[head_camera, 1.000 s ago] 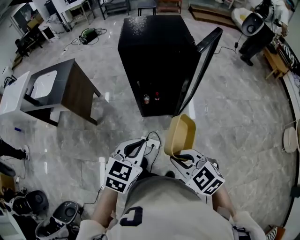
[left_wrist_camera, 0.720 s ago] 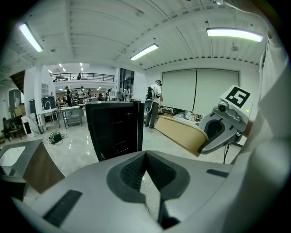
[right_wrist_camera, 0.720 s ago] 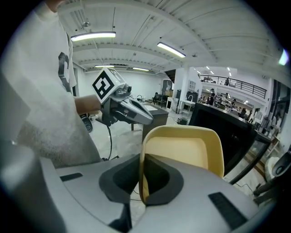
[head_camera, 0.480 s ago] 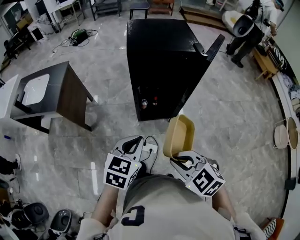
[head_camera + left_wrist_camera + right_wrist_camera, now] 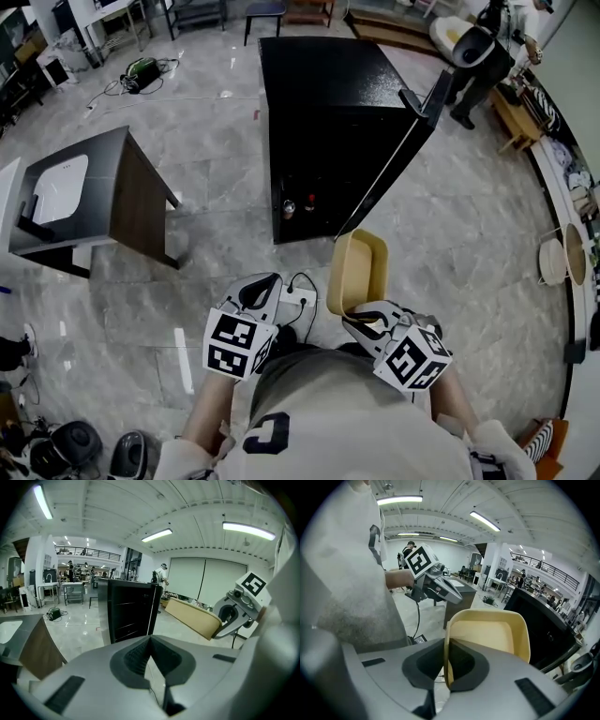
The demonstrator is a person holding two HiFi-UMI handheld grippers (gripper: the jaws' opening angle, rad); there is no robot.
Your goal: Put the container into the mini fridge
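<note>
Transport step, not yet at the insert; right gripper point(image 5: 354, 317) is clamped on the rim of the yellow container point(image 5: 360, 270), one wall pinched between the pads, tub tipped up on edge and carried off the floor; left gripper point(image 5: 265, 284) has its jaws together with nothing in them and hangs beside the right one, apart from the tub; container sits in the air between the person and the black mini fridge point(image 5: 328, 94), short of the opening; fridge door point(image 5: 401, 150) stands open, swung to the right in the head view; two small bottles point(image 5: 300, 204) stand low inside, toward the left; power strip point(image 5: 300, 298) lies on the floor below the grippers. My read on the next move: close in on the opening, bring the tub down and level it, keep it left of the door's edge since its far corner looks near the door's lower end, aim for the free space right of the bottles; let go only once it rests on the shelf; left gripper is free to steady the door if needed.
</note>
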